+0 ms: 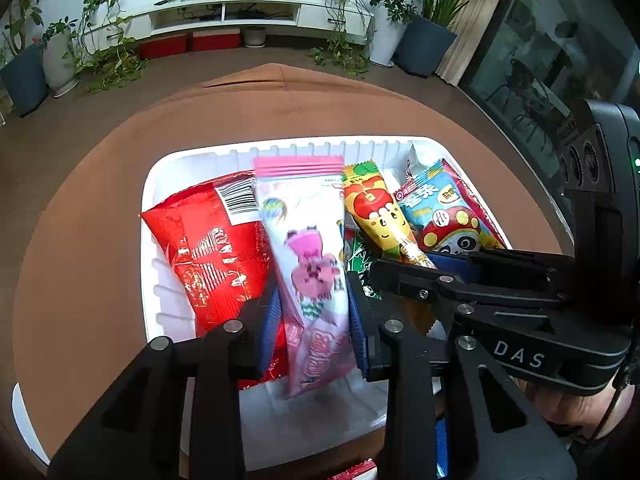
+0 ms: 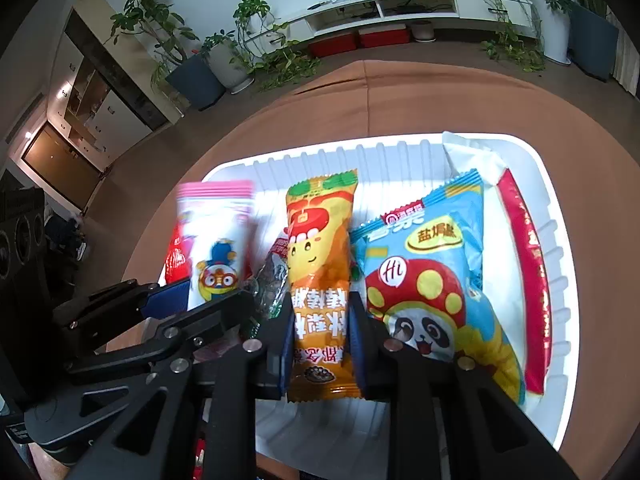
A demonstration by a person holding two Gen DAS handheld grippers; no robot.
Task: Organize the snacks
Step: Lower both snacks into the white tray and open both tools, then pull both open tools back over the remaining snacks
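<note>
A white ribbed tray (image 1: 280, 146) (image 2: 400, 138) on a brown tablecloth holds several snack packets. In the left wrist view my left gripper (image 1: 316, 328) stands over the tray with a pink-and-white packet (image 1: 308, 248) between its blue pads (image 1: 272, 320). That packet is blurred while the gripper is sharp, so it is loose in the jaws. My right gripper (image 2: 320, 344) is shut on an orange packet (image 2: 320, 264), upright in the tray. From the left wrist view the right gripper (image 1: 416, 266) and orange packet (image 1: 376, 216) sit just to the right. The left gripper (image 2: 208, 300) and pink packet (image 2: 216, 240) show at the left of the right wrist view.
In the tray lie a red packet (image 1: 216, 256), a green packet (image 1: 360, 260), a blue mushroom-and-panda packet (image 2: 424, 280) and a long red-and-white packet (image 2: 528, 280). The brown cloth (image 1: 100, 220) surrounds the tray. Potted plants and a white TV cabinet (image 1: 224, 12) stand beyond the table.
</note>
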